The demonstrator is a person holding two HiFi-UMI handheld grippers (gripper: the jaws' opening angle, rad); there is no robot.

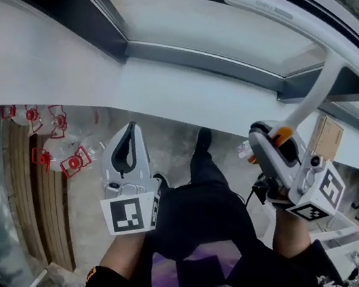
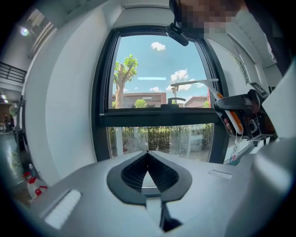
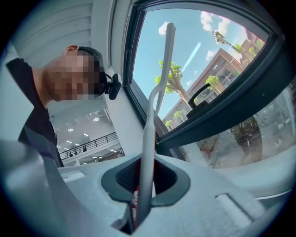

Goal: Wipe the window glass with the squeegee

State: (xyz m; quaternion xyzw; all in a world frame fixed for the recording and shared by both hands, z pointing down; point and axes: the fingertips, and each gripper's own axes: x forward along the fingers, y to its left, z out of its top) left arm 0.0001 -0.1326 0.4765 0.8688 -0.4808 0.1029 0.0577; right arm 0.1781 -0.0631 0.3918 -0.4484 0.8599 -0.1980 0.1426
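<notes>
A white squeegee (image 1: 323,83) with a long curved handle is clamped in my right gripper (image 1: 261,134), which is shut on the handle's lower end. Its blade bar (image 1: 264,2) lies up against the window glass (image 1: 214,30) at the upper right. In the right gripper view the squeegee handle (image 3: 155,97) rises from between the jaws toward the window pane (image 3: 199,55). My left gripper (image 1: 131,128) is held lower at the left, shut and empty. In the left gripper view its tips (image 2: 148,152) meet, facing the black-framed window (image 2: 157,69), with the squeegee blade (image 2: 194,83) on the glass.
A white sill (image 1: 177,88) runs below the black window frame (image 1: 206,62). On the floor at left are red-capped bottles (image 1: 62,139) beside wooden boards (image 1: 34,199). A cardboard box (image 1: 326,137) stands at right. The person's dark-trousered legs (image 1: 203,197) are between the grippers.
</notes>
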